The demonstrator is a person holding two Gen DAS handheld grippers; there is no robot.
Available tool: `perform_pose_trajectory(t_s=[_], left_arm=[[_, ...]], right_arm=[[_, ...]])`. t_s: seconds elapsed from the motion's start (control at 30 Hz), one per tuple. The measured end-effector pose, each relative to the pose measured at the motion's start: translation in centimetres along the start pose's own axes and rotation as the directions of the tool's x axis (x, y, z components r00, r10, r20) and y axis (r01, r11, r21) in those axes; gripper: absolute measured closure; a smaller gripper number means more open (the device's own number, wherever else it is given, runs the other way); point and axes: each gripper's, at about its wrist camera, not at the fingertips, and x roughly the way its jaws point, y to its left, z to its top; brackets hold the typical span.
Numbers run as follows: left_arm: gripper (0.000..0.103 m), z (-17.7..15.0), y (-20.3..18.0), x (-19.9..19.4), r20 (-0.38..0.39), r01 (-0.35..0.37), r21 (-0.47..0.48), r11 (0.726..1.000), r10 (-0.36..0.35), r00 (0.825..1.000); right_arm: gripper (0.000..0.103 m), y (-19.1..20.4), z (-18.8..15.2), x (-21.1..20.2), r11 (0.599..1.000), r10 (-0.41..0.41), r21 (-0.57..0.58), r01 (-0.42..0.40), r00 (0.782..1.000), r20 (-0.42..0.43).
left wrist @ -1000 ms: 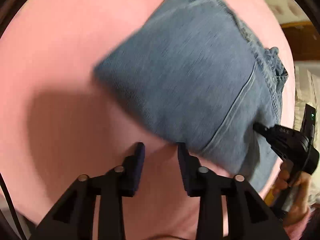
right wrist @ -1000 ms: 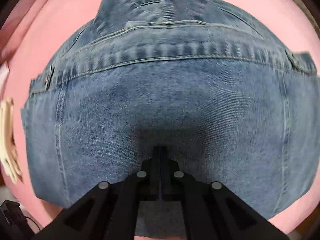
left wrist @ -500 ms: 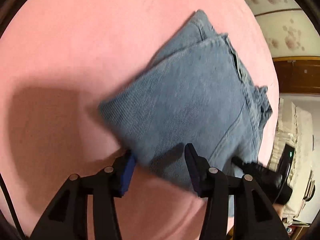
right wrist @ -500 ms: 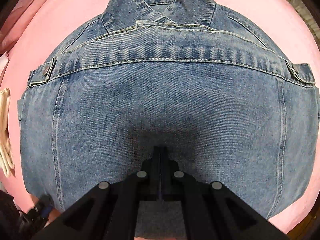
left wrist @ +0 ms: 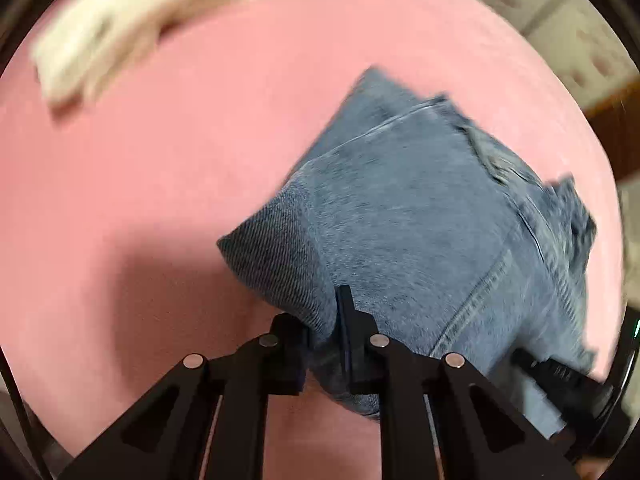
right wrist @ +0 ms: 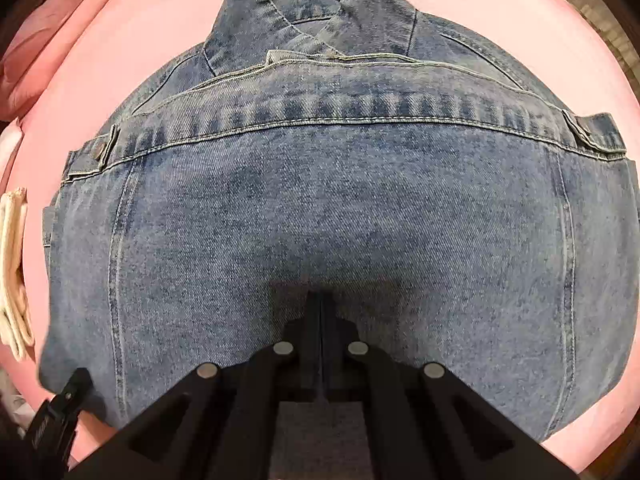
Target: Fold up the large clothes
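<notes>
A pink sheet (right wrist: 500, 8) covers the whole surface and fills the background in both views. On it lies the folded denim jacket (right wrist: 320, 208), the largest thing here; in the right wrist view it is spread flat, with its collar (right wrist: 304, 4) at the far end and a stitched band running across it, with 2 small button tabs at the 2 sides. In the left wrist view the same jacket (left wrist: 420, 220) appears as a thick folded bundle, and its near corner is raised a little from the sheet. The left gripper (left wrist: 322, 344) has this corner between its 2 fingers and the jaws are closing on the cloth, so it is grasping the jacket. The right gripper (right wrist: 321, 308) is clenched fully, with no gap between the fingers; its tips point down at the middle of the jacket's near part, and nothing is held. A cream cloth (left wrist: 120, 20), blurred, lies on the sheet far from the jacket. A pink pillow (right wrist: 44, 36) is at the far left edge.
</notes>
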Motion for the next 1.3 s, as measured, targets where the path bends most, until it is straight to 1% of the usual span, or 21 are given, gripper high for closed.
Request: perform_pose_trajectory(t_s=[0.1,0.2,0.27,0.3,0.4,0.43,0.57,0.6,0.63,0.67,0.73,0.8,0.83,0.9,0.93,1.0,1.03,1.1,1.2,1.27,1.3], left_arm=[[0.093,-0.9,-1.9,-2.3,0.113,-0.008,0.116,0.993,-0.006,0.994],[0.095,-1.6,-3.4,-4.3,0.202,0.009,0.173,0.985,-0.044,0.978],[0.095,-2.3,-4.2,-6.1,0.267,0.034,0.216,0.976,-0.093,0.959],[0.095,-2.6,-4.9,-7.3,0.306,0.047,0.253,0.966,-0.126,0.944],[0.096,-3.6,-6.0,-9.8,0.352,0.062,0.32,0.945,-0.18,0.918],[0.097,-3.9,-6.6,-10.6,0.363,0.072,0.338,0.939,-0.2,0.91],[0.099,-6.5,-10.6,-14.2,0.416,0.124,0.419,0.9,-0.311,0.854],[0.103,-7.6,-12.1,-15.0,0.413,0.156,0.452,0.878,-0.361,0.836],[0.103,-9.2,-13.9,-15.8,0.389,0.203,0.5,0.842,-0.427,0.816],[0.103,-10.3,-15.4,-16.1,0.381,0.198,0.526,0.827,-0.437,0.815],[0.102,-12.6,-18.7,-16.4,0.392,0.12,0.567,0.815,-0.396,0.83],[0.102,-12.9,-19.9,-15.8,0.361,0.113,0.538,0.835,-0.349,0.865],[0.102,-12.7,-20.0,-15.4,0.338,0.12,0.517,0.848,-0.331,0.881],[0.101,-11.7,-19.4,-14.1,0.269,0.132,0.435,0.891,-0.269,0.925],[0.098,-11.1,-18.7,-13.4,0.25,0.114,0.409,0.906,-0.231,0.94],[0.094,-10.8,-17.5,-12.1,0.223,0.052,0.386,0.921,-0.147,0.964],[0.087,-10.4,-16.8,-11.3,0.207,0.002,0.375,0.927,-0.086,0.975],[0.081,-9.7,-14.9,-9.5,0.172,-0.104,0.362,0.926,0.043,0.984],[0.08,-8.4,-11.6,-7.4,0.089,-0.126,0.354,0.927,0.1,0.991],[0.068,-7.5,-9.0,-6.5,0.048,-0.134,0.32,0.938,0.125,0.991],[0.046,-7.0,-7.6,-6.0,0.021,-0.12,0.304,0.945,0.12,0.993]], right_arm=[[0.103,-0.7,-0.4,-0.1,0.999,0.029,0.014,-0.029,0.999,0.021],[0.103,-1.5,-1.0,-0.3,0.998,0.068,0.01,-0.068,0.996,0.061],[0.103,-2.0,-1.5,-0.3,0.995,0.1,0.004,-0.101,0.991,0.091],[0.103,-2.5,-1.8,-0.3,0.992,0.121,0.006,-0.122,0.987,0.105],[0.103,-4.0,-2.3,-0.3,0.978,0.2,0.035,-0.206,0.971,0.13],[0.103,-4.7,-2.3,-0.2,0.968,0.237,0.047,-0.245,0.963,0.132],[0.103,-7.1,-2.0,0.3,0.927,0.368,0.043,-0.373,0.924,0.104],[0.103,-7.8,-1.8,0.5,0.911,0.407,0.031,-0.41,0.91,0.082],[0.103,-8.6,-1.5,0.8,0.891,0.451,0.033,-0.453,0.89,0.06],[0.103,-9.7,-1.2,1.3,0.859,0.509,0.05,-0.51,0.86,0.035],[0.103,-11.6,-0.6,2.4,0.796,0.602,0.093,-0.598,0.799,-0.012],[0.103,-13.2,-0.1,3.4,0.739,0.671,0.124,-0.662,0.739,-0.055],[0.103,-13.4,0.0,3.5,0.731,0.681,0.121,-0.671,0.73,-0.063],[0.103,-13.4,-0.2,3.5,0.729,0.684,0.086,-0.679,0.726,-0.072],[0.103,-13.4,-0.2,3.5,0.731,0.683,0.08,-0.678,0.727,-0.072],[0.103,-13.4,-0.4,3.5,0.732,0.681,0.088,-0.676,0.729,-0.066],[0.103,-13.2,-0.6,3.5,0.733,0.68,0.088,-0.675,0.73,-0.063],[0.103,-13.2,-0.8,3.5,0.734,0.678,0.077,-0.674,0.733,-0.055],[0.103,-12.6,-1.3,3.4,0.745,0.666,0.074,-0.663,0.744,-0.043],[0.103,-11.4,-1.5,3.3,0.753,0.657,0.08,-0.654,0.753,-0.031],[0.103,-10.8,-1.7,3.1,0.755,0.654,0.084,-0.65,0.757,-0.024]])
